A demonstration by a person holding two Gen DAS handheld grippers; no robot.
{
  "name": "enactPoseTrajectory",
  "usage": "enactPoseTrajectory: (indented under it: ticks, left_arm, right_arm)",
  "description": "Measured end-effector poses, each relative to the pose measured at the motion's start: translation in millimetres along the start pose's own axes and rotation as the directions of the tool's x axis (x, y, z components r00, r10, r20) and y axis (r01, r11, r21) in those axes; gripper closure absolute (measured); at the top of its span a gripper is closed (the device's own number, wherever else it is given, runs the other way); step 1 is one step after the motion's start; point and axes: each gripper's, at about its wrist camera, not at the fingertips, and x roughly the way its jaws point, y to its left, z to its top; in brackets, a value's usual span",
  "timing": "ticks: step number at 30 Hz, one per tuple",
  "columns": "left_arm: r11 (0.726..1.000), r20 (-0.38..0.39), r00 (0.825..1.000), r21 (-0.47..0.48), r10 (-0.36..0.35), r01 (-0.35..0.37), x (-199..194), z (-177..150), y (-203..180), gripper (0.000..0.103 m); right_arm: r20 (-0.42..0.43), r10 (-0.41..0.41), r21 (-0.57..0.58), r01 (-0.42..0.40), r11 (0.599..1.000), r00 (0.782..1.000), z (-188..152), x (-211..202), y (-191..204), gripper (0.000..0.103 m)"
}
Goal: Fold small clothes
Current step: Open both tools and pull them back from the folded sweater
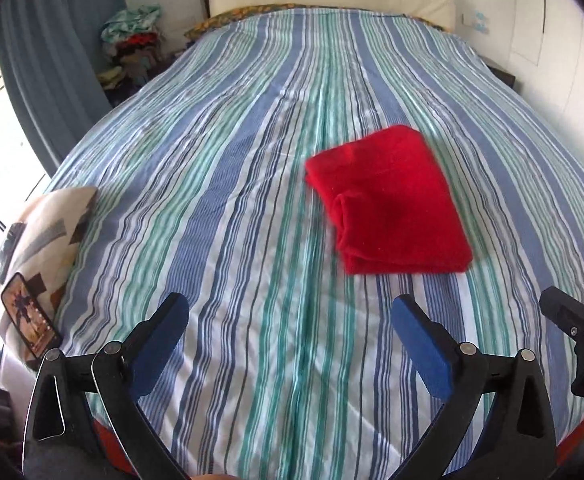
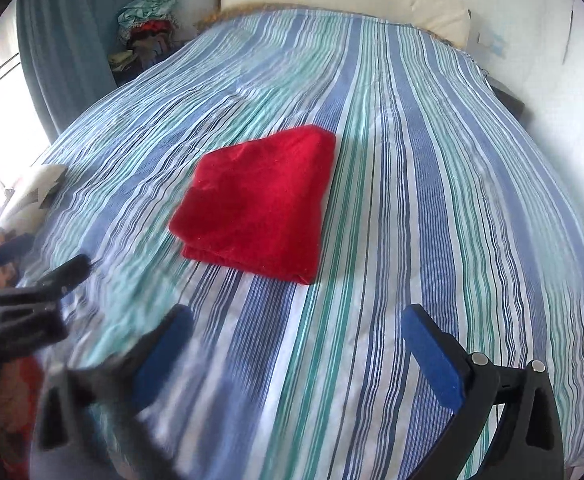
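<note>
Red cloth [image 1: 388, 200] is folded into a compact stack, flat on the bed [image 1: 219, 208], roughly mid-bed and a bit toward the near edge. Layers show along its near edge, so it looks like more than one fold is in. Nothing touches it.

Left hand-held gripper [image 1: 289, 314]: jaws wide apart, nothing between them, hanging over bare bedspread on the near side of the cloth and off to its left. Right hand-held gripper [image 2: 298, 326]: jaws also wide apart, empty, on the near side of the cloth and slightly to its right. Its left finger is motion-blurred in the right wrist view, so don't trust fine detail there. Both point down at the bed, clear of the cloth.

My read: this piece is finished and released; step in hand is the gap between items.

Next move, as I judge it: fetch the next small garment. The only candidates I see are in the clothes heap [image 1: 131, 46] far beyond the cloth, by the curtain [image 1: 55, 52] at the head-left corner of the bed. It then needs spreading flat on free bedspread near the cloth, without disturbing the stack. Or the cloth gets shifted aside first.

Pillow [image 1: 47, 236] with a phone [image 1: 31, 322] on it sits well left of the cloth; keep clear.
</note>
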Motion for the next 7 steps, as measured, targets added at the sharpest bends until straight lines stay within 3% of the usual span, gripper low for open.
enactPoseTrajectory:
  ticks: [4,7]
  left_arm:
    - [1.000,0.003,1.000,-0.021,-0.020,0.020,-5,-2,1,0.001]
    - [1.000,0.028,1.000,0.003,0.004,-0.004,-12,-4,-6,0.002]
  right_arm:
    - [0.009,0.003,0.008,-0.003,1.000,1.000,0,-7,-1,0.000]
    - [0.017,0.009,0.015,-0.009,1.000,1.000,0,-9,-2,0.000]
